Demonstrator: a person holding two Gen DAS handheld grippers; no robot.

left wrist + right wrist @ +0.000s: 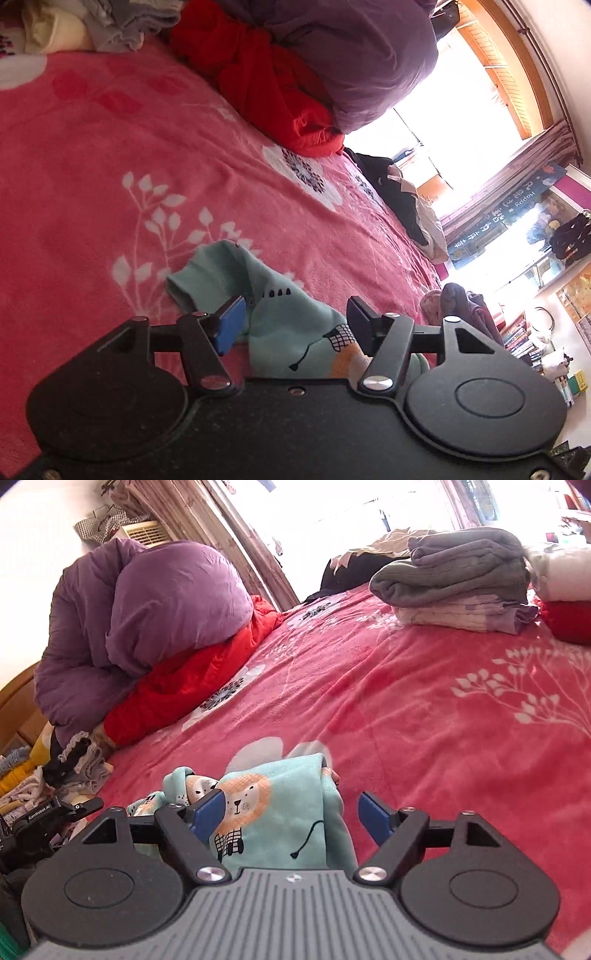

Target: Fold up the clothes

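A: Item one, the mint-green garment (280, 812) with a lion print. Where is it entered?

B: It is recorded on the pink floral blanket (406, 709), at the near edge, bunched into a rough fold just in front of both tools. In the left wrist view the garment (280, 321) is seen with one sleeve cuff lying out flat to the side.

A: Grippers?

B: The left gripper (295, 325) is listed with jaws parted; cloth lies between them but is not pressed by either pad. The right gripper (291, 816) is listed wide apart, nothing gripped; one blue pad is close against the print, whether touching cannot be told.

A: Handling note for the step in hand?

B: The fold is judged loose. A clean result would likely be had if the stray cuff were tucked in and the edges squared before the piece is lifted, with each pinch taken through all layers.

A: Containers?

B: None are recorded. Folded grey and lilac items are noted as a stack (458, 587) at the far side; a purple quilt (147, 609) over red cloth (184, 679) is noted beside it.
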